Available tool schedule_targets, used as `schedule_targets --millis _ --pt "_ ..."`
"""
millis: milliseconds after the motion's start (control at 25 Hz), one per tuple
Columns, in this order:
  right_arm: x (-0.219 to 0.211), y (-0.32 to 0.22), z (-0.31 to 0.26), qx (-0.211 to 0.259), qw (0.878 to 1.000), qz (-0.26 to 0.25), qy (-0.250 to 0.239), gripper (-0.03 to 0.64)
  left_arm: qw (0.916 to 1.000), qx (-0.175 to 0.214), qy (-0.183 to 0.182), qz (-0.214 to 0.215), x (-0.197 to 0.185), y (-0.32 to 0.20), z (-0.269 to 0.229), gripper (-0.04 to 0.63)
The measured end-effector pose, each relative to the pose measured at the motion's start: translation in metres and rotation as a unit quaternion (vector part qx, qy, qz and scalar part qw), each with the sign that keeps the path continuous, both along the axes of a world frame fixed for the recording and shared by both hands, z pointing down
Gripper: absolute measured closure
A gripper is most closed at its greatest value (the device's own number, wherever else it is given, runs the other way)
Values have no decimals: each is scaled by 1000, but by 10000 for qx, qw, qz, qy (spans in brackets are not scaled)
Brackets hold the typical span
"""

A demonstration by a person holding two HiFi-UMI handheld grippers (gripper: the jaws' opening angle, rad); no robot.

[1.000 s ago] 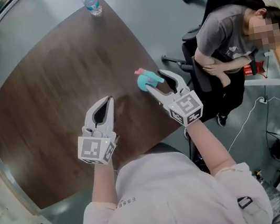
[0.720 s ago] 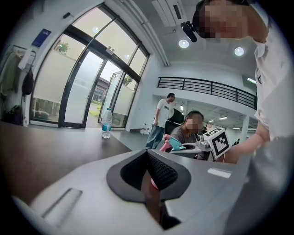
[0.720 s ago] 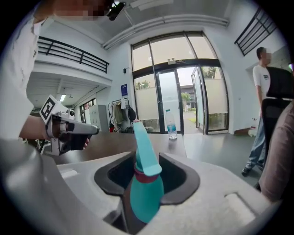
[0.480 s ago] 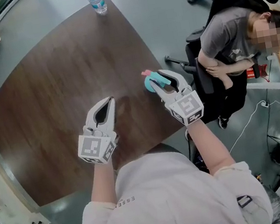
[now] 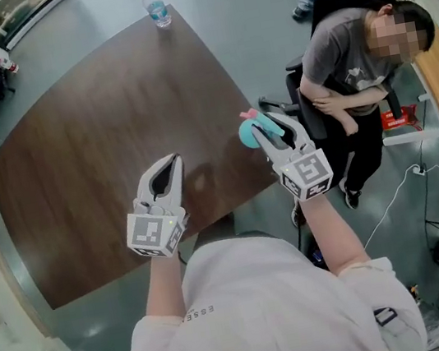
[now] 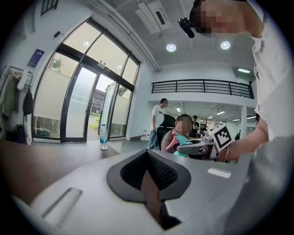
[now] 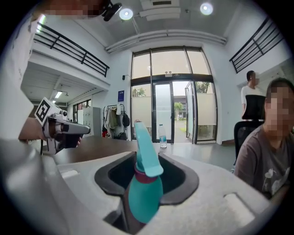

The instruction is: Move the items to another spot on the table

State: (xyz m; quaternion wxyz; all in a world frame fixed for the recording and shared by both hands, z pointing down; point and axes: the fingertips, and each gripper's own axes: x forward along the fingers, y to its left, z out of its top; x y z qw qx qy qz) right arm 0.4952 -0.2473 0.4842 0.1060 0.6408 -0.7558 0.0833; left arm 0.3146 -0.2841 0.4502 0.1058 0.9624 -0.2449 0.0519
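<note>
Your right tool (image 5: 268, 125) is clamped on the teal spray bottle (image 7: 144, 193), its pads pressing the rounded body just below the pink collar, with the trigger head pointing forward past the tips. In the head view the bottle sits at the right edge of the table (image 5: 98, 149), apparently lifted clear of the wood and close to the seated person (image 5: 350, 57). Your left tool (image 5: 167, 171) hangs over the near part of the table with its jaws pressed together on nothing. Judging by its look, the bottle is smooth, thin plastic: probably light, a little springy under pressure, and slick enough to twist in the pads, and any liquid inside could shift the weight toward the bulb. The body near the collar seems the sound place to hold; the trigger and nozzle look like poor grips, since they may move or snap. No brand or label can be read on it from either side you see. The clear water bottle (image 5: 155, 6) at the far corner has a label too small to read. Apart from the square markers on the tool cubes, the only legible letters are "ESSE" on your own shirt.
</note>
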Motion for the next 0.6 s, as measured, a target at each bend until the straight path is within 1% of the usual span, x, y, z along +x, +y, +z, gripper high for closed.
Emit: schedule_targets --millis 120,280,400,600 --pt "-13 31 -7 21 10000 -66 -13 478 9998 164 10 -121 -14 31 -10 578" --pt "-24 77 -11 64 9997 -242 -64 477 9990 274 81 -355 -28 75 -21 578" --pt "-29 110 -11 42 9993 -306 -223 479 9979 323 113 -550 -40 112 -23 578" --pt "-59 147 -15 59 9963 -610 -608 479 9941 320 60 -1033 -80 163 -31 578"
